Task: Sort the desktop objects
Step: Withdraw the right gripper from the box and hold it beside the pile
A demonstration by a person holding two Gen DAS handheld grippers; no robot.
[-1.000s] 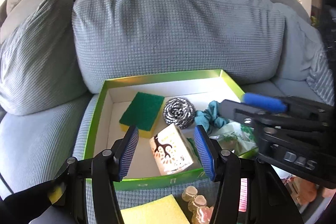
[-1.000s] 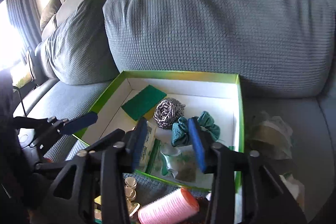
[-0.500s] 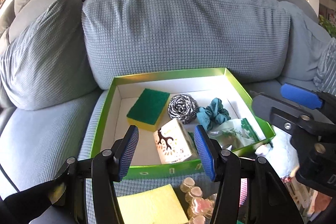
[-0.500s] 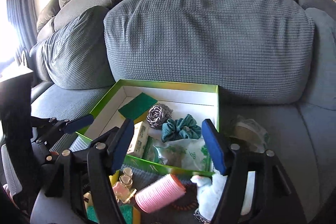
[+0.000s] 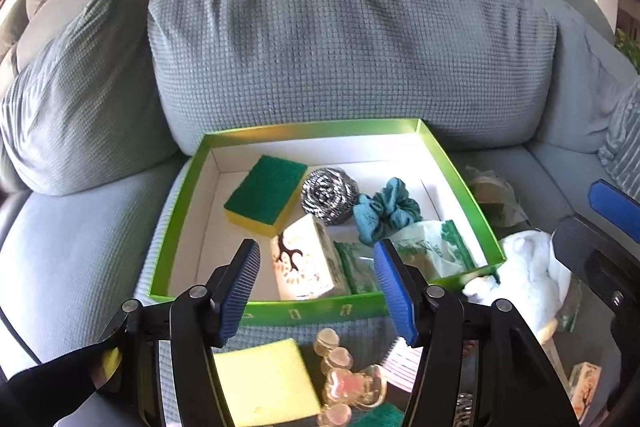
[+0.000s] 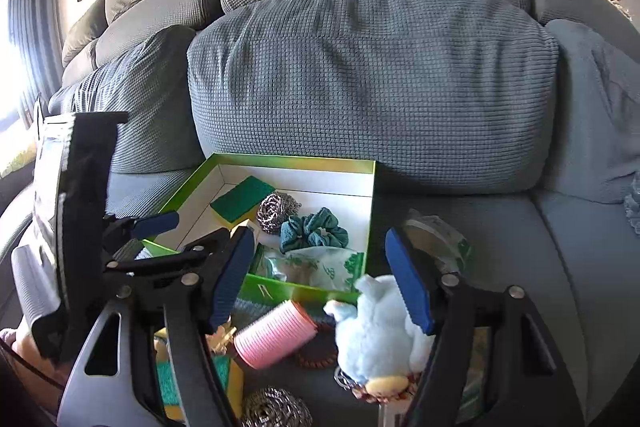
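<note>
**Green box on the sofa seat, both grippers empty**

The green box is set on the sofa seat against a grey cushion. A green sponge, steel scourer and teal scrunchie are held inside it. A pink roller and pale blue plush toy are seen just before it. The left gripper and right gripper are spread wide, nothing gripped.

Left claw: jaws parted, blue pads facing each other, nothing held between them. Right claw: jaws spread wider, also empty. Each claw appears at the edge of the other's wrist view.
</note>
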